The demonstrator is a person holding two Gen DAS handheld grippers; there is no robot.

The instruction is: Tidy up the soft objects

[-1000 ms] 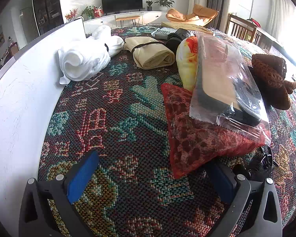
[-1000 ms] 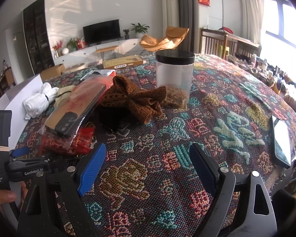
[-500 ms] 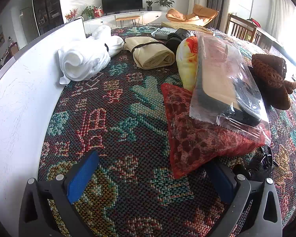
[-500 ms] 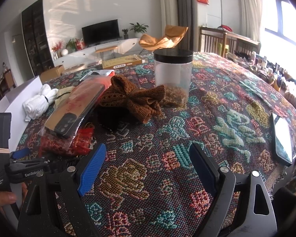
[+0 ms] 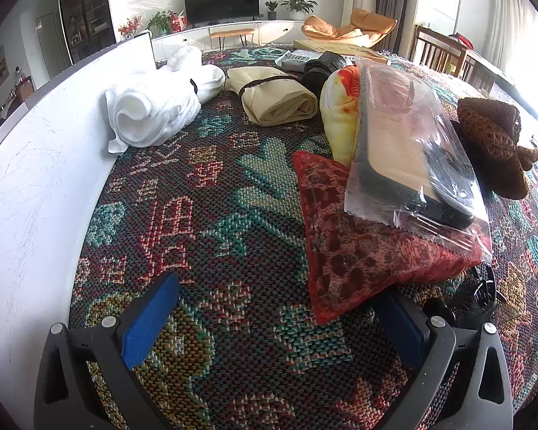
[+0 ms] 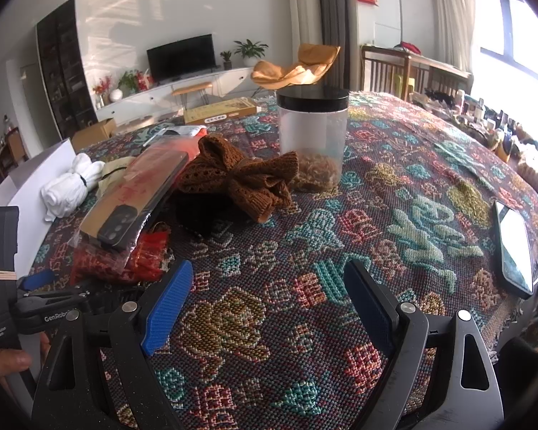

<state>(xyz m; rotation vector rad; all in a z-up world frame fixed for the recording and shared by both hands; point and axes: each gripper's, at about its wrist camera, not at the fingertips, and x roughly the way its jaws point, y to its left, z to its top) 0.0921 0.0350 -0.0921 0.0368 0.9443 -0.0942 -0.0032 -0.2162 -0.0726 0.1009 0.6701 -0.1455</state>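
Both claws spread wide, nothing between the pads, both hovering low over the patterned cloth on the desk (image 5: 211,222).

Left claw (image 5: 269,326): red patterned cushion (image 5: 355,251) lies just ahead and to its right, near corner almost at the right pad. The cushion's long axis runs away from the claw, slightly rightward. A bagged phone case (image 5: 412,157) lies on top of it, leaning back on a yellow-orange plush (image 5: 337,122). Judgement: the bag must come off, or will slide off, before the cushion is lifted.

Further ahead, left: white rolled towel (image 5: 150,111) against the white board (image 5: 36,179) along the desk's left side; beige rolled cloth (image 5: 276,100) beside it, well apart from the claw. Open cloth between the claw and those two, free lane forward.

Right claw (image 6: 269,304): brown knit piece (image 6: 240,175) ahead, slightly left, touching a clear jar (image 6: 312,139) with a black lid. Phone (image 6: 514,247) lies near the right desk edge, clear of the path. Bare cloth straight ahead.

Nearer: left claw for the cushion, right claw for the knit. The left claw shows in the right wrist view at lower left, close by, so crossing reaches risk a bump.
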